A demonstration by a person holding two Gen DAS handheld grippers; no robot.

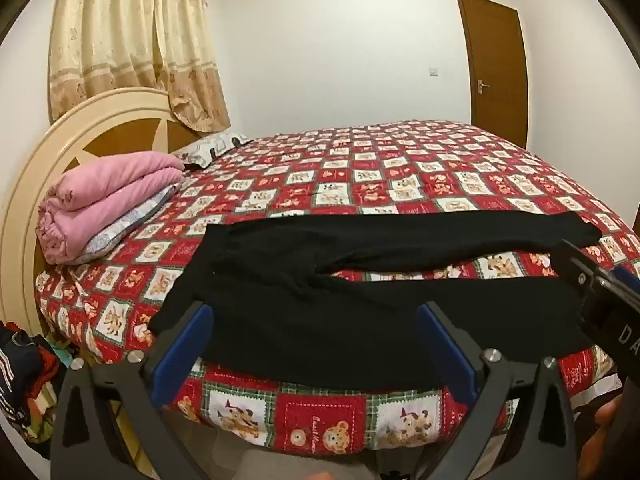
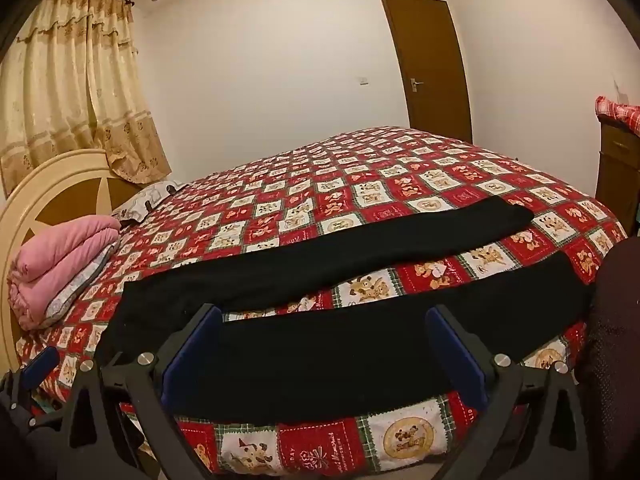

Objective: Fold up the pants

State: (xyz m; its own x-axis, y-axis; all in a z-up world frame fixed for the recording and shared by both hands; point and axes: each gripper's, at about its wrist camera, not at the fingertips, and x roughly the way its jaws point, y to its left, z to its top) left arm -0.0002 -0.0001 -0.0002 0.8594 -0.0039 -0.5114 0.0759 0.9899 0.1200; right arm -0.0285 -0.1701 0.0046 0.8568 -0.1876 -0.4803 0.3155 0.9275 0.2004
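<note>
Both grippers, left gripper (image 1: pixel 314 344) and right gripper (image 2: pixel 324 348), gaped wide, holding nothing. The black pants (image 1: pixel 360 280) lay flat; best pinch the near leg's edge at six o'clock.

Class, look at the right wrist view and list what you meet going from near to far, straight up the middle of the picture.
Right gripper, open → near leg of the black pants → far leg → patterned bedspread → white wall.

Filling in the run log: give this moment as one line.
stage: pre-grasp | black pants: flat, unfolded on bed | left gripper: open | right gripper: open
</note>
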